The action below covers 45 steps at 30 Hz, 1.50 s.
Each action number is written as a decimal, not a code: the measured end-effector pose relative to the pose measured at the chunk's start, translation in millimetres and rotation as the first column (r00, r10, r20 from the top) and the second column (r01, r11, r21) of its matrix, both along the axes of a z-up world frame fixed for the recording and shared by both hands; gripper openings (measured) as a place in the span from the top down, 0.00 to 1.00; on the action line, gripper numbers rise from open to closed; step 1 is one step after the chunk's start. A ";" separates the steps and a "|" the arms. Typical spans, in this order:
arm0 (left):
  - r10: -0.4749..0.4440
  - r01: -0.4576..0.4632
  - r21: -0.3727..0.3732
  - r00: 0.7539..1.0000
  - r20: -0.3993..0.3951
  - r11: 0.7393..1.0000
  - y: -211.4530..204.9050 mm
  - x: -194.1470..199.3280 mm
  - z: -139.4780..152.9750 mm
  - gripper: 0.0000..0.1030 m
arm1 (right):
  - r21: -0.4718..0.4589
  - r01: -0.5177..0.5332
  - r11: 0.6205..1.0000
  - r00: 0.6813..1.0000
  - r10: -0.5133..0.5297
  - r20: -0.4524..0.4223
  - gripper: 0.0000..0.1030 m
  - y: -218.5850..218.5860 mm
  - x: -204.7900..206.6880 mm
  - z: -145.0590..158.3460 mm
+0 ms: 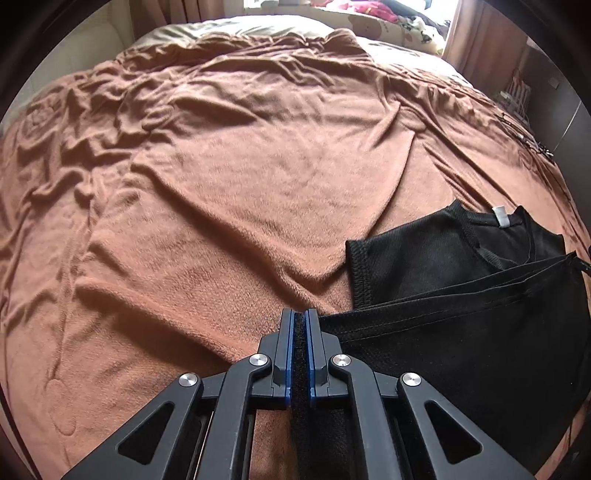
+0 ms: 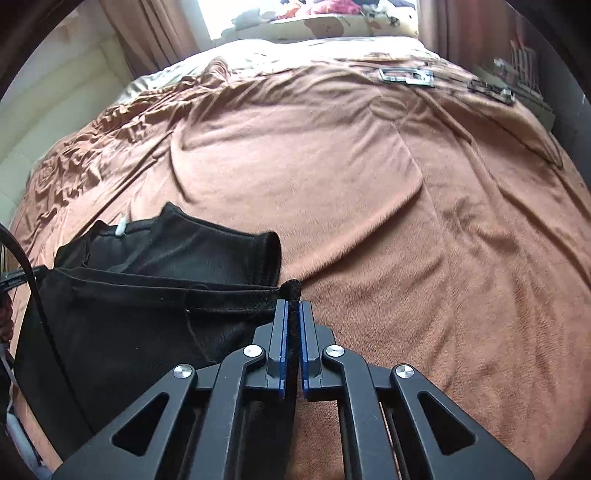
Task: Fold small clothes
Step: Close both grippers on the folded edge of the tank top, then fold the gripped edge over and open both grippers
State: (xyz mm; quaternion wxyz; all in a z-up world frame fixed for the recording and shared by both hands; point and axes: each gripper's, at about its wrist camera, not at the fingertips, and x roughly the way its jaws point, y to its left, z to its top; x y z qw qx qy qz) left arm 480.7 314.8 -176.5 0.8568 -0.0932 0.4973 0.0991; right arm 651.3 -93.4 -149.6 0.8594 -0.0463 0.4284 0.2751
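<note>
A small black garment [image 1: 461, 325] of mesh cloth lies on a brown blanket [image 1: 240, 184], partly folded over itself. A white tag [image 1: 500, 216] shows at its neck. In the left wrist view my left gripper [image 1: 300, 314] is shut on the garment's near left hem corner, black cloth running between its blue pads. In the right wrist view the same garment [image 2: 147, 314] lies to the left, and my right gripper [image 2: 291, 304] is shut on its near right hem corner, which sticks up above the fingertips. The garment's lower edge stretches between the two grippers.
The brown blanket [image 2: 369, 221] covers a wide bed, wrinkled at the left. Two metal-framed objects [image 2: 406, 77] lie at its far right. Patterned pillows [image 2: 351, 24] and a window are at the far end. A dark cable [image 2: 33, 280] hangs at the left edge.
</note>
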 end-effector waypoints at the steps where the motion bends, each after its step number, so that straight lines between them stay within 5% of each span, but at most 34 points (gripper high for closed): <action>1: 0.002 -0.002 -0.001 1.000 0.014 1.000 0.4 -1.7 5.2 0.94 | -0.002 -0.002 1.000 1.000 0.002 0.017 0.98 -0.3 -4.4 3.6; 13: 0.022 -0.027 0.057 0.995 0.097 0.998 1.2 14.9 51.2 0.94 | 0.011 0.031 0.999 0.992 -0.033 0.124 0.99 -5.2 -17.6 39.3; 40: 0.115 -0.114 0.059 0.993 -0.014 0.992 29.1 81.8 -18.6 0.94 | -0.089 0.088 0.992 0.994 -0.081 0.073 0.98 50.2 62.0 -2.5; 43: 0.124 -0.123 0.042 0.992 -0.017 0.992 29.9 77.9 -12.8 0.90 | -0.178 0.121 0.977 0.987 -0.100 0.124 0.87 54.9 55.4 -1.1; 45: 0.140 -0.140 0.000 0.990 0.003 0.990 33.5 68.6 -4.4 0.79 | -0.158 0.106 0.982 0.989 -0.087 0.122 0.50 50.3 48.8 3.6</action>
